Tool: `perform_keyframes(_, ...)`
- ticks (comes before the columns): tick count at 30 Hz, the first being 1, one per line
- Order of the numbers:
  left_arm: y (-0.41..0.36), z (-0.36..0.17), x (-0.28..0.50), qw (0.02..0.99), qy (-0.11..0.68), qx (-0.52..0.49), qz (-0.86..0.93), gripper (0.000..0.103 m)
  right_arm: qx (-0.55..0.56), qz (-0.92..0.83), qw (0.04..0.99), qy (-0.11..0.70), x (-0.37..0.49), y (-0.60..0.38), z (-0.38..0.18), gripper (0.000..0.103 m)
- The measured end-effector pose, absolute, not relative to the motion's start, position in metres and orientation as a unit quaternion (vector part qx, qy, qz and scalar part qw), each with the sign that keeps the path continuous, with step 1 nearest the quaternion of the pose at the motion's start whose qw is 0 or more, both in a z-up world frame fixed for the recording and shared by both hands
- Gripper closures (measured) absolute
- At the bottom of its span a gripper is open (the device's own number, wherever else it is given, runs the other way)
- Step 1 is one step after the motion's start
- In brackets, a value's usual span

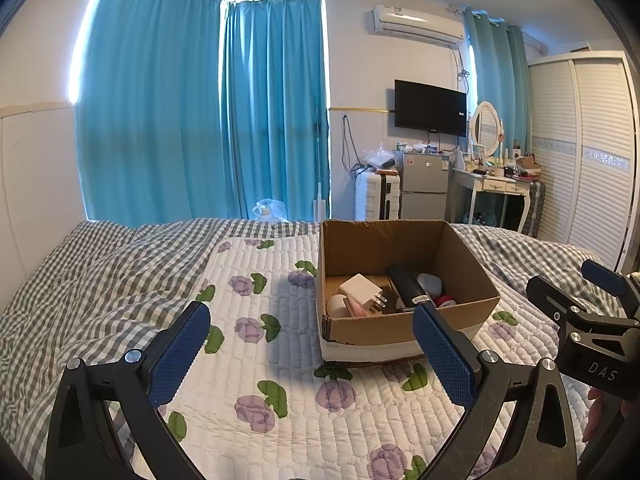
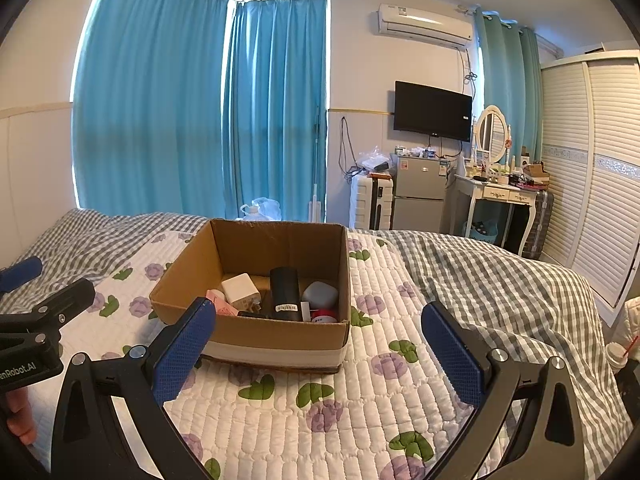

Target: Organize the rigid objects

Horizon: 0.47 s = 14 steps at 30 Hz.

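Two tools, both spread wide and holding nothing, hover over a quilted floral mat [image 1: 248,344] laid on a bed with a grey checked cover [image 1: 80,280]. The left tool [image 1: 312,344] sits near the front left corner of the cardboard box [image 1: 372,330]; the right tool [image 2: 318,344] faces the box's near wall from the other side.

The rigid objects already lie inside the box: a white plug adapter [image 2: 240,290], a black cylinder [image 2: 285,294] lying along the floor, a grey rounded case [image 2: 320,295], a pink item [image 2: 220,304] and a red-and-white piece [image 2: 323,315] (partly hidden by the near wall). No loose object shows on the mat in either view.

Judged from this layout, the collecting step looks nearly or wholly done, and what remains is tidying or a check. If an item is to be reseated, approach from above the rim, since the walls are tall and the contents crowd together. The left tool may steady the box wall, as cardboard is likely to slide on the soft quilt.
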<state>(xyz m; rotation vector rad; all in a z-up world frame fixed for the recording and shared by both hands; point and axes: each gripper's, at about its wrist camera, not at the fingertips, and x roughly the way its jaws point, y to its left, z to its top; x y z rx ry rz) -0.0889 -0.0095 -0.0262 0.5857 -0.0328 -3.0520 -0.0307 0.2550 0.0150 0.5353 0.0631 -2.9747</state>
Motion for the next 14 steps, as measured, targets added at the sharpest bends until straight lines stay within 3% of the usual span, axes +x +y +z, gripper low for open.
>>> perform_keyframes(14, -0.0105, -0.0295, -0.0895, 0.02, -0.011, 0.196, -0.98, 0.0, 0.181, -0.982, 0.058, 0.023, -0.0304, 0.2561, 0.0126, 0.0)
